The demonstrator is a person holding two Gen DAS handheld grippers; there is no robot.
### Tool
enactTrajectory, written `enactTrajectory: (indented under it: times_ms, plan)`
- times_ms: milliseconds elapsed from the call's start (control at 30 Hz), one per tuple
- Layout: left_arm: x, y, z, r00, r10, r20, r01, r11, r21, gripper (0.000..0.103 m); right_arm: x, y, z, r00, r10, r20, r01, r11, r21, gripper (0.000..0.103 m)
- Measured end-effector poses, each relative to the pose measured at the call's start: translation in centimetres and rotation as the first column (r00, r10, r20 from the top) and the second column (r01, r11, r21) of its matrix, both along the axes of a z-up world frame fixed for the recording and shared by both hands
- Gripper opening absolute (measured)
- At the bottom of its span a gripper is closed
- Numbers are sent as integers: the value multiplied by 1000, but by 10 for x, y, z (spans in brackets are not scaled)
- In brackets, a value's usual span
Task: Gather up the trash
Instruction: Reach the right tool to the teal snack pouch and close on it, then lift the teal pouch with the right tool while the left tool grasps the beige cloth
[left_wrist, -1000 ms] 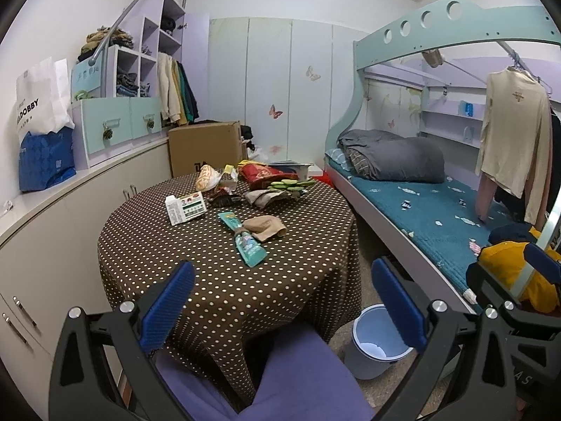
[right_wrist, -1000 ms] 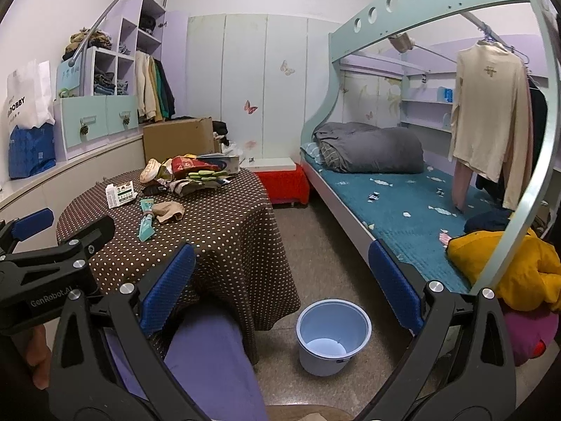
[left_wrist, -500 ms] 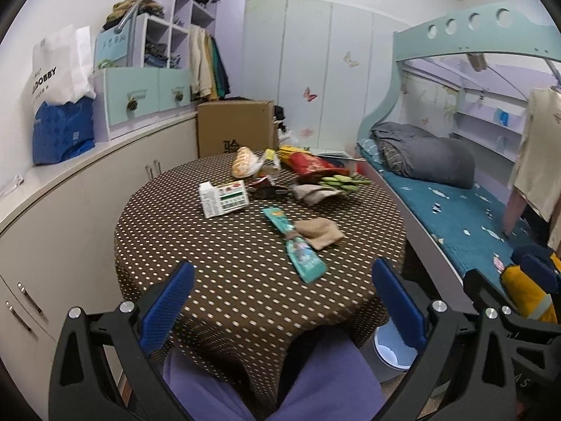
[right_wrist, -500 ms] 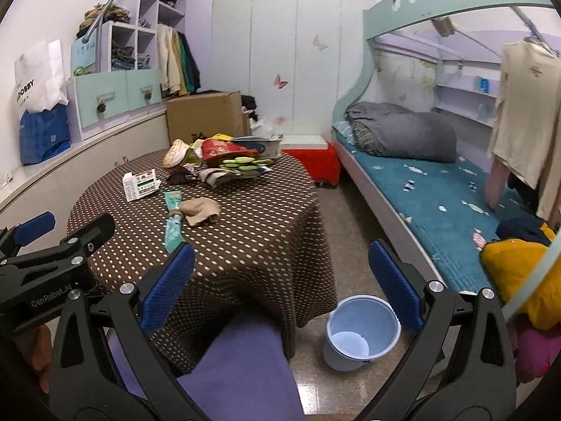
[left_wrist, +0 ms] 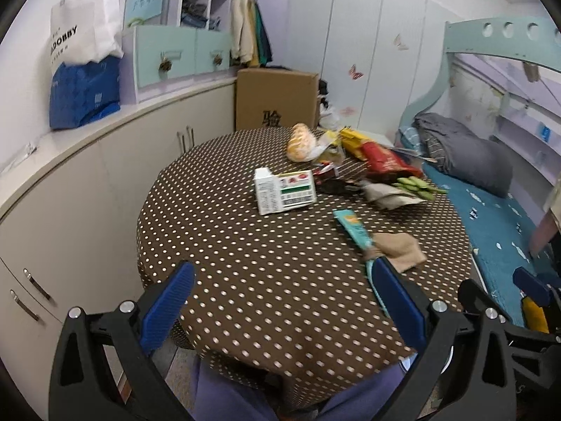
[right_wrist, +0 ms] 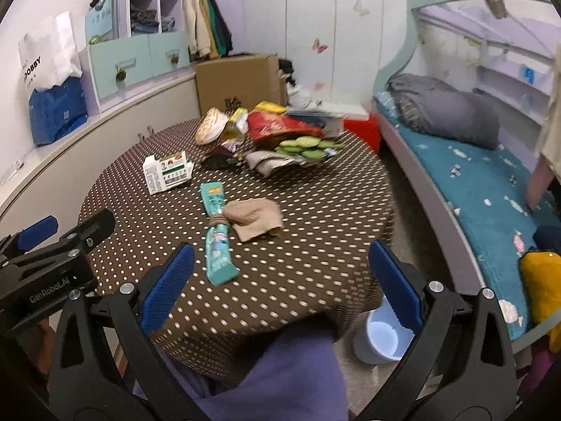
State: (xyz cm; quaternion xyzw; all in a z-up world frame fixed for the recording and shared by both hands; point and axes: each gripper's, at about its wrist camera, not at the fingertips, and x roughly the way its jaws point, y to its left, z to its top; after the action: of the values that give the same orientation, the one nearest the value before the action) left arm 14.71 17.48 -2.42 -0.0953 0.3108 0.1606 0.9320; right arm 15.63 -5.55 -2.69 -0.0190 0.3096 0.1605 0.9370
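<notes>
We hold both the left gripper (left_wrist: pixel 280 301) and right gripper (right_wrist: pixel 280 273) over the bench (right_wrist: pixel 315 217), jaws wide and empty, ready for the teal wrapper (right_wrist: pixel 217 242).

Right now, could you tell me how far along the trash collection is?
Nothing looks collected yet: the bin on the floor by the table shows no trash in the part visible. Both the left gripper and right gripper are open and hold nothing. Left to do: the teal wrapper, the carton and the pile.
</notes>
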Motion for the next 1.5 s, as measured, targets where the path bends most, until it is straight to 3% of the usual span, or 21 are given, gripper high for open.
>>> enactTrajectory:
  times_ms: [400,467,533,733,800,867,933,1133,1333,1500]
  plan:
    - [33,55,-37,990,42,-137,-54,995,-83,99,50,59,-43,975,113,-191,-127,990,-60,97]
    - [34,61,-42,987,53,-149,-67,994,-90,99,56,65,-49,965,141,-222,-156,987,-50,89]
    - [34,69,-46,984,68,-162,-85,991,-100,99,60,71,-53,960,155,-233,-174,983,-64,83]
    - [33,81,-51,979,90,-184,-112,988,-111,99,72,92,-61,965,181,-187,-201,975,-93,81]
    - [34,84,-52,978,96,-187,-118,986,-114,99,75,97,-62,964,211,-162,-229,968,-103,69]
    - [35,87,-52,977,99,-190,-123,986,-117,99,78,99,-60,960,235,-152,-250,964,-92,37]
    - [37,89,-52,976,103,-194,-129,984,-125,99,83,97,-59,958,244,-151,-257,963,-76,24]
    - [39,83,-46,979,92,-182,-116,985,-125,99,95,86,-53,938,265,-222,-259,964,56,22]
    - [49,69,-29,988,44,-147,-67,985,-158,99,85,71,-28,944,281,-173,-260,957,130,22]
    - [61,52,-14,994,15,-113,-31,990,-137,99,78,46,-7,949,282,-139,-253,948,193,22]
